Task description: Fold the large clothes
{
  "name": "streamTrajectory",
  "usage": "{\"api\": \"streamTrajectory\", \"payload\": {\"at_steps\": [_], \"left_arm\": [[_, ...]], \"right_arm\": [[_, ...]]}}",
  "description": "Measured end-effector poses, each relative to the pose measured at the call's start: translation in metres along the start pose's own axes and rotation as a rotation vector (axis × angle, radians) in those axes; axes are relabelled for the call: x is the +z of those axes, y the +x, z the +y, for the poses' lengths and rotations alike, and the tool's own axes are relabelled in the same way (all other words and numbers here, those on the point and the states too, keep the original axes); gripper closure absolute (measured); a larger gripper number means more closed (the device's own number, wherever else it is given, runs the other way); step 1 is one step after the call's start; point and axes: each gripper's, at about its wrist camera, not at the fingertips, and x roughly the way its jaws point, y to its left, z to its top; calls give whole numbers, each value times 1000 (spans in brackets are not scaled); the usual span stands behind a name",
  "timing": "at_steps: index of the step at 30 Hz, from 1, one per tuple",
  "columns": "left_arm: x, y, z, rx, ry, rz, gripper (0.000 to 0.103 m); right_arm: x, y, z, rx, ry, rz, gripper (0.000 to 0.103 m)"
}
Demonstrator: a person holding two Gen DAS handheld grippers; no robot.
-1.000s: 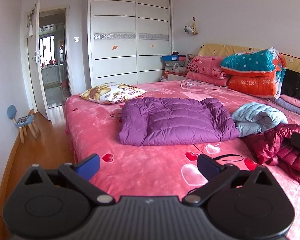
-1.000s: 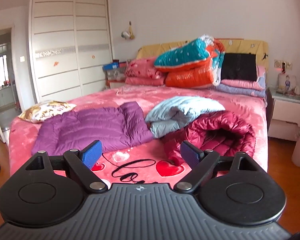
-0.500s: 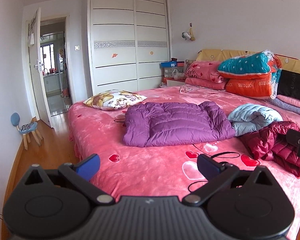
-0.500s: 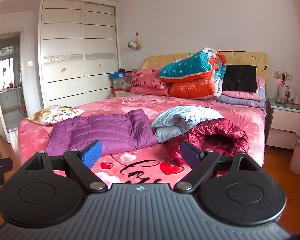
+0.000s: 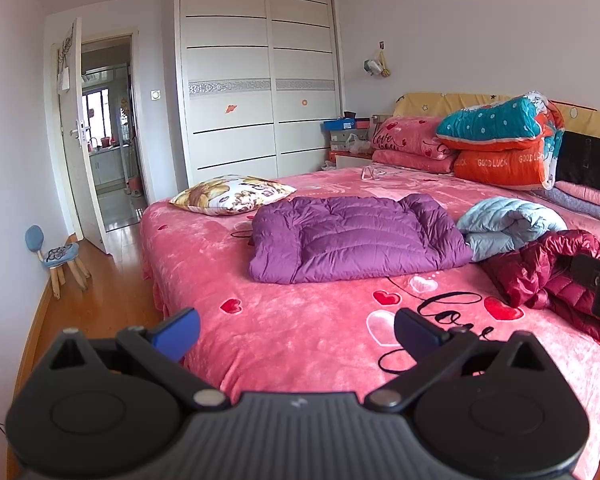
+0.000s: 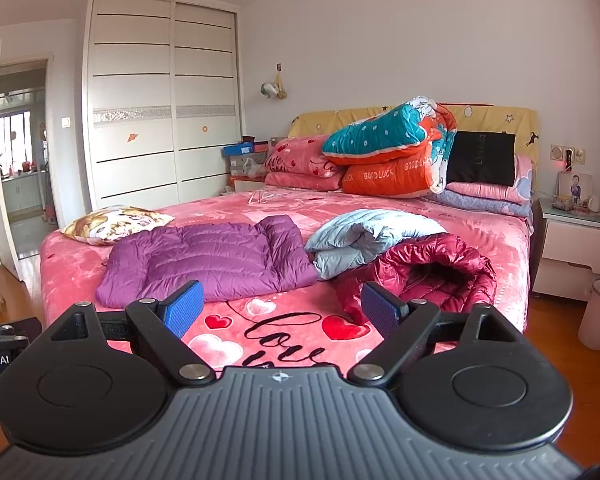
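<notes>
Through the left wrist camera my left gripper (image 5: 296, 330) is spread and empty off the bed's (image 5: 300, 336) foot edge, with the purple jacket (image 5: 356, 238) lying flat mid-bed, seemingly already folded. Through the right wrist camera my right gripper (image 6: 282, 308) is spread and empty too, with the crumpled red jacket (image 6: 428, 274) near the foot edge toward the right corner, the light blue jacket (image 6: 364, 236) touching it behind. I judge I'm between garments; next I must reach in, pinch the red jacket and spread it flat.

Right gripper (image 5: 598, 288) cut off by frame edge; left gripper (image 6: 0, 344) likewise; maroon jacket (image 5: 548, 276) partly hidden
</notes>
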Motion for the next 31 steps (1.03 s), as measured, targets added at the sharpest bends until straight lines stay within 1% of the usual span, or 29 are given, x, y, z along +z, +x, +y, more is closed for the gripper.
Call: {"api": "streamTrajectory", "payload": {"at_steps": [15, 22, 25, 31], "left_arm": [[-13, 14, -5, -21, -9, 55, 1], [-17, 20, -7, -34, -2, 76, 1], [-20, 22, -6, -51, -11, 80, 1], [-25, 30, -12, -57, 6, 100, 1]], "right_arm": [[-8, 14, 2, -7, -27, 13, 0], [-9, 15, -2, -2, -27, 18, 0], [-11, 17, -3, 5, -24, 25, 0], [-14, 23, -9, 12, -9, 37, 0]]}}
